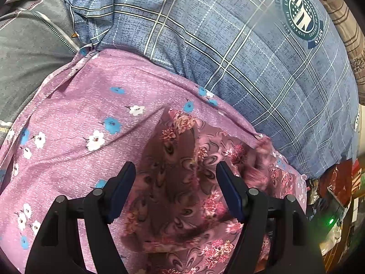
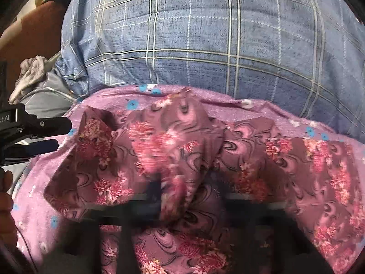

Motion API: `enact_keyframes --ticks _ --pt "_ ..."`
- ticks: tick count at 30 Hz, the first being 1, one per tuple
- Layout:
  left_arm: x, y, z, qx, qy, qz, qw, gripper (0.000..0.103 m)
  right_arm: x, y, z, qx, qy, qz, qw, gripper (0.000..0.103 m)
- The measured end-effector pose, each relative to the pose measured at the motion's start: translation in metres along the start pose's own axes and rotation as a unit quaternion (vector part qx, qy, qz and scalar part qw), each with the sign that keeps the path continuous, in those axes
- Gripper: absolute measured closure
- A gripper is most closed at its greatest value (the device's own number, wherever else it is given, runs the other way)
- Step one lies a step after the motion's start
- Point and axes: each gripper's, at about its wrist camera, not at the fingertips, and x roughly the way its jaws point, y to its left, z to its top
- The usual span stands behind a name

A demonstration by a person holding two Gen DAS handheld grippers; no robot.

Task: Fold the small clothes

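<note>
Barely started, I'd say: the floral garment (image 2: 173, 141) lies rumpled in a heap on the purple sheet (image 1: 75, 105), no tidy fold anywhere. Right gripper (image 2: 168, 196) is pinched shut on a bunched bit near its middle, I think, though that patch is blurry. Left gripper (image 1: 175, 191) hovers spread wide over the cloth, gripping nothing. All the folding is left

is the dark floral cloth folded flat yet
No: the dark floral cloth is bunched and lifted, pinched in the right tool, over the lilac sheet.
</note>
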Motion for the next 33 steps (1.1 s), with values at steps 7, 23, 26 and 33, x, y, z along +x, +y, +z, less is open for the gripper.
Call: enact_keyframes --ticks 7,23,26,33 --pt "0.009 -0.002 -0.006 0.006 0.011 0.018 0.9998 0.03 -0.038 -0.142 -0.033 0.215 -0.023 -0.03 0.976 0.103" --pt "0.026 -0.002 -0.009 0.006 0.03 0.023 0.9993 0.03 -0.012 -0.124 -0.013 0.297 -0.053 0.139 0.943 0.015" --pt "0.028 -0.002 -0.008 0.001 0.034 0.023 0.9992 0.03 -0.017 -0.124 -0.016 0.279 -0.062 0.106 0.952 0.019" --pt "0.026 -0.002 -0.008 0.002 0.033 0.023 0.9992 0.03 -0.048 -0.162 -0.016 0.246 -0.083 0.081 0.962 0.097"
